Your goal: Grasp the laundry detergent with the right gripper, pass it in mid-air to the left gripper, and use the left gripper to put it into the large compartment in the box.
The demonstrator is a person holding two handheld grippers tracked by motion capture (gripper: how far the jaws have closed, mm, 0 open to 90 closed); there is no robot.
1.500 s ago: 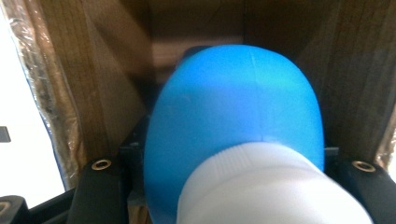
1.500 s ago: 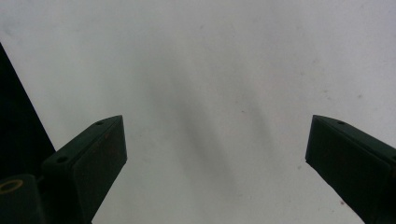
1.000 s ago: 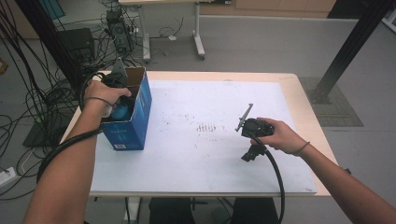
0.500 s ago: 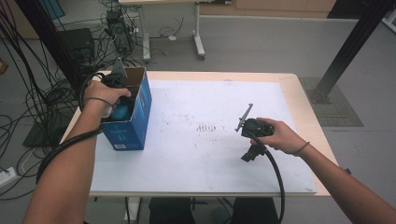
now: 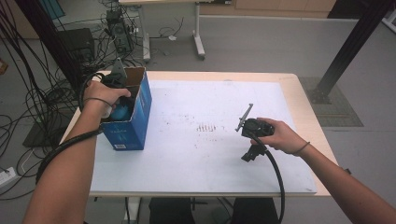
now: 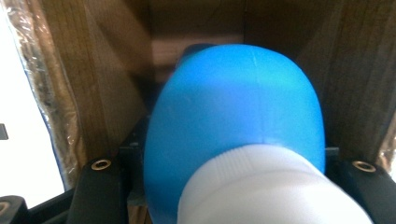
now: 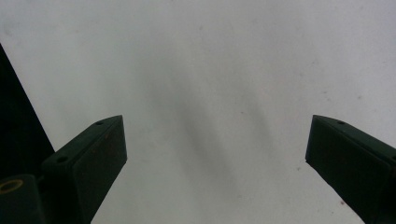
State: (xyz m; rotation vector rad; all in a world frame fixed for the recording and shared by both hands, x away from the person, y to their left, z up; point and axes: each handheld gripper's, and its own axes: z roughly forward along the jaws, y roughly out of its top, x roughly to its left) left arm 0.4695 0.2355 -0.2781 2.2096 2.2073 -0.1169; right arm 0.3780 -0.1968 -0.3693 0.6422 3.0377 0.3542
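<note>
Tabletop (image 5: 187, 163) w/ blue box (image 5: 133, 121): blue bottle (image 6: 233, 126) is clamped in left tool (image 5: 117, 100), long axis pointing ahead into box; right tool (image 7: 215, 158) wide, nothing held.

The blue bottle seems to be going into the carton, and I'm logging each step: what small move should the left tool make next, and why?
Probably lower it a little further, then let go. The left tool is shut on the blue bottle, already inside the brown walls of the open blue carton; whether it has reached the bottom cannot be seen.
</note>
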